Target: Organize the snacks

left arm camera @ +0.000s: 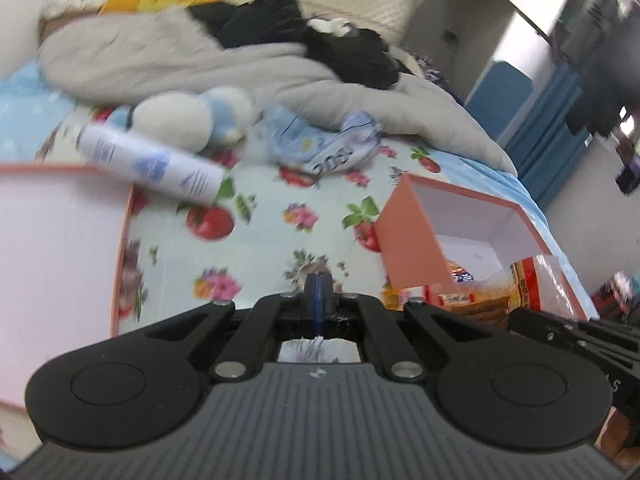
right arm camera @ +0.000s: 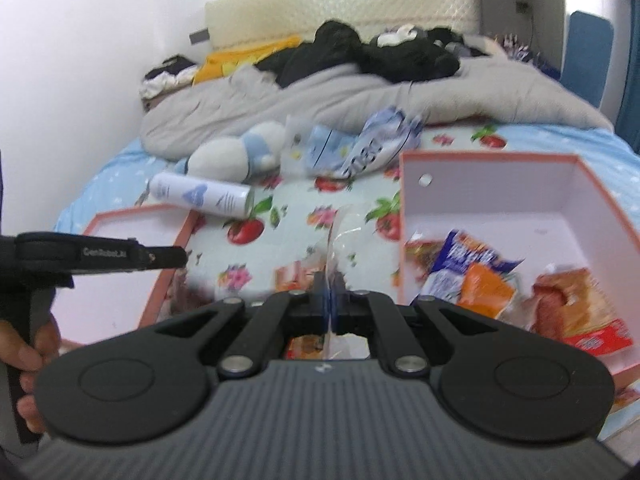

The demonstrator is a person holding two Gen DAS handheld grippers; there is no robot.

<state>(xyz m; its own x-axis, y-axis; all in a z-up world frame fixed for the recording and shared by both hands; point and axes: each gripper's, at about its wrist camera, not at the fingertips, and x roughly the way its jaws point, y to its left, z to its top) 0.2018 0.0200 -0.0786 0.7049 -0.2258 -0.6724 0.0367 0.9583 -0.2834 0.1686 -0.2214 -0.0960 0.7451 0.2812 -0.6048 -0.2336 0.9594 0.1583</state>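
Above the floral bedsheet [right arm camera: 280, 236], angled downward: right gripper [right arm camera: 329, 292] clamped on a clear snack wrapper [right arm camera: 340, 236], left gripper [left arm camera: 318, 292] pinched fully shut on nothing visible. Beside them, more snack packets [right arm camera: 480, 280] piled inside the pink box [right arm camera: 520, 200].

Left gripper [left arm camera: 318, 280]: black linkage arms, silver rivets, ribbed grey body, blue-edged pads.
Right gripper [right arm camera: 329, 280]: same build; neighbour at 9 o'clock reads "GenRobot.ai".
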